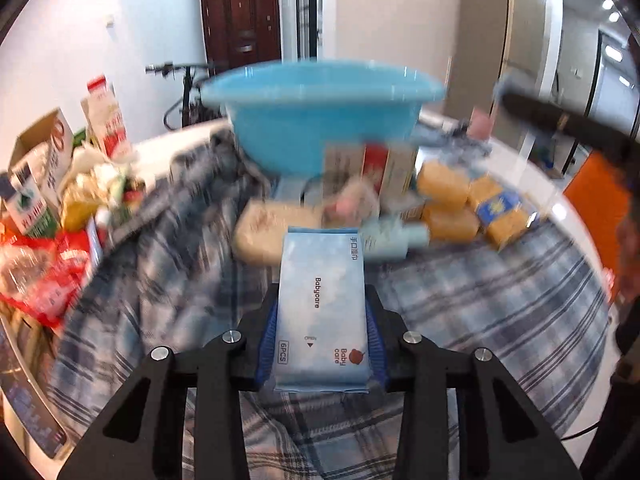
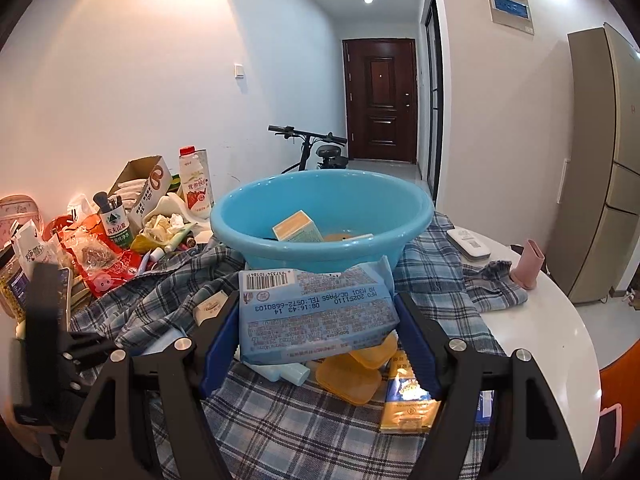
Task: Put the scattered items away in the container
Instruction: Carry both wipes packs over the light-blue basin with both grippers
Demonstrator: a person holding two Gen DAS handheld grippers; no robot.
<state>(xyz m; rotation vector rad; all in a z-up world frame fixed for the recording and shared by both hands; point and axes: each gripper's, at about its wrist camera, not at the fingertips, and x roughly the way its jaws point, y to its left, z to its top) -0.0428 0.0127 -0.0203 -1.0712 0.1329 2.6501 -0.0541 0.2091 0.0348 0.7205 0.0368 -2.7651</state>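
In the left wrist view my left gripper point(image 1: 323, 296) is shut on a light-blue Babycare wipes pack point(image 1: 320, 280), with the blue pads against its long sides. It is held above the plaid cloth point(image 1: 480, 300), short of the blue basin point(image 1: 320, 120). In the right wrist view my right gripper point(image 2: 318, 300) is shut on a second blue wipes pack point(image 2: 320, 316), barcode side up, just in front of the basin point(image 2: 248, 232). A small box point(image 2: 298, 232) lies inside the basin. Yellow packs point(image 1: 444, 188), a pale bottle point(image 1: 384, 240) and a pasta pack point(image 2: 408, 392) lie on the cloth.
Cartons, a cardboard box point(image 2: 140, 184) and a red snack bag point(image 2: 108, 268) crowd the table's left side. A white device point(image 2: 468, 244) and a pink object point(image 2: 528, 264) sit at the right near the round table's edge point(image 2: 560, 320). A bicycle point(image 2: 312, 148) stands behind.
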